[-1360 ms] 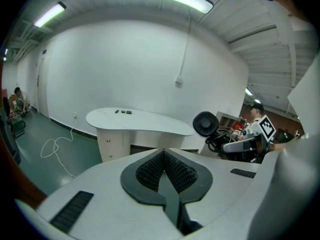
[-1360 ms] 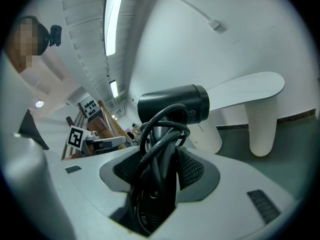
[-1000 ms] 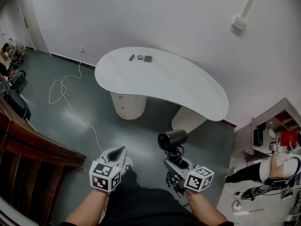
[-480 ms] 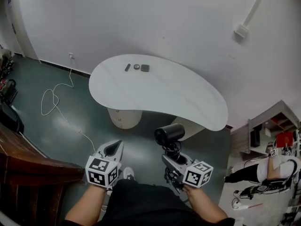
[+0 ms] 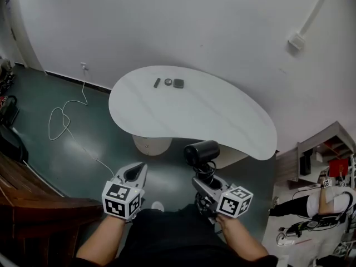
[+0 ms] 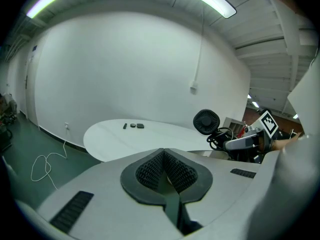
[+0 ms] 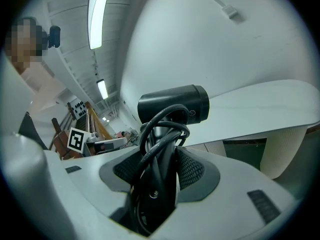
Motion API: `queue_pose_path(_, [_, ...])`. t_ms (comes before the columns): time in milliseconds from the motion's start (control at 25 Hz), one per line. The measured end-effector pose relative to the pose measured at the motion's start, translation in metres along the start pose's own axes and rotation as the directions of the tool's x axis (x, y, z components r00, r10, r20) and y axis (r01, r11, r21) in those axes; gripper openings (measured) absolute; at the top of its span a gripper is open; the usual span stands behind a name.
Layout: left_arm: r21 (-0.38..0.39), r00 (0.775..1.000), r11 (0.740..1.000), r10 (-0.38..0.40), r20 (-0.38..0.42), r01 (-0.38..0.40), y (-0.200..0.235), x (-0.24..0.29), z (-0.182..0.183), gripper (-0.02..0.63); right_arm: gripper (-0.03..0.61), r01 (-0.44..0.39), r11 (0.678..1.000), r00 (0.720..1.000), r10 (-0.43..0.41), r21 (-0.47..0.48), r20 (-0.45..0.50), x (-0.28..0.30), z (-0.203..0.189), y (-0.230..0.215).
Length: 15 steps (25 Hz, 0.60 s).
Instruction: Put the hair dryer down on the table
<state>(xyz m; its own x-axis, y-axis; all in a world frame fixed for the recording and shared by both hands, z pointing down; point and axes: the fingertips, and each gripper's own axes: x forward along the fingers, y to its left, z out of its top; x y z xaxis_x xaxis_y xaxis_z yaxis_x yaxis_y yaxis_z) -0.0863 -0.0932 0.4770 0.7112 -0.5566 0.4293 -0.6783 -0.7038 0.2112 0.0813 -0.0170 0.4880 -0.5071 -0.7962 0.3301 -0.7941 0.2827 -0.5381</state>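
A black hair dryer (image 5: 202, 152) with its cord wound round the handle stands upright in my right gripper (image 5: 204, 178), short of the white curved table (image 5: 222, 121). In the right gripper view the pads press the handle and cord of the hair dryer (image 7: 172, 106) from both sides. My left gripper (image 5: 135, 174) is held at the left, level with the right one, jaws together and nothing between them. In the left gripper view the hair dryer (image 6: 206, 121) shows at the right, its round grille facing the camera, and the table (image 6: 115, 134) lies ahead.
Three small dark items (image 5: 168, 83) lie near the table's far edge. A white cable (image 5: 61, 121) runs over the grey floor at the left. A dark wooden stair rail (image 5: 22, 196) is at the lower left. Shelving and gear (image 5: 320, 171) stand at the right, with a white wall (image 5: 167, 21) behind.
The view has shifted: the table now lies closer ahead of both grippers. The hair dryer stays gripped in the right gripper, and the left gripper keeps its place beside it.
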Motion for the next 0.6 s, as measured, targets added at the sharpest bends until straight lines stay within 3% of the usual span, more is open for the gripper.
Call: queue_pose_path(600, [-0.024,1.0,0.999,-0.023,0.001,0.023,0.007,0.015,-0.005,0.011,0.196,0.012,1.0,0.999,-0.013,-0.005,-0.039,0.015,0.008,-0.01])
